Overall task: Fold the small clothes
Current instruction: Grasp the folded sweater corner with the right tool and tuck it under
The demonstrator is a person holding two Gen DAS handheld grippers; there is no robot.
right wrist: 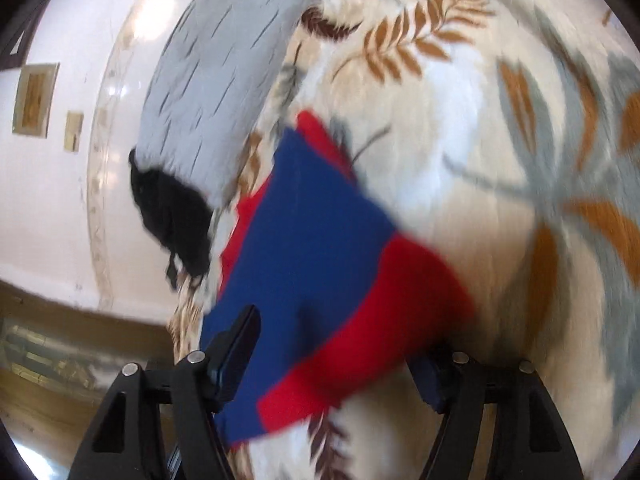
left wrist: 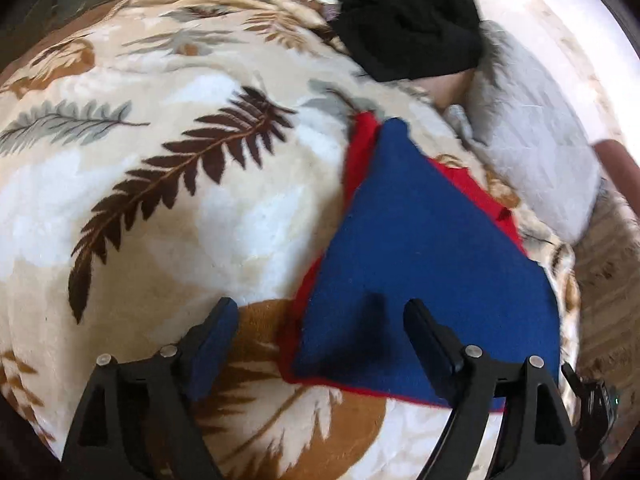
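A folded blue and red cloth (left wrist: 420, 248) lies on a leaf-patterned fleece blanket (left wrist: 180, 200). My left gripper (left wrist: 320, 320) is open, its fingers wide apart just above the cloth's near left corner, holding nothing. In the right wrist view the same cloth (right wrist: 320, 240) lies between the spread fingers of my right gripper (right wrist: 340, 344), which is open; the cloth's near edge lies over the gap and partly hides the right finger. The view is motion-blurred.
A black garment (left wrist: 412, 28) lies at the far side of the blanket, also seen in the right wrist view (right wrist: 172, 216). A grey pillow (left wrist: 532, 148) lies to the right. A white wall (right wrist: 60, 220) and wooden floor (right wrist: 52, 380) lie beyond the bed.
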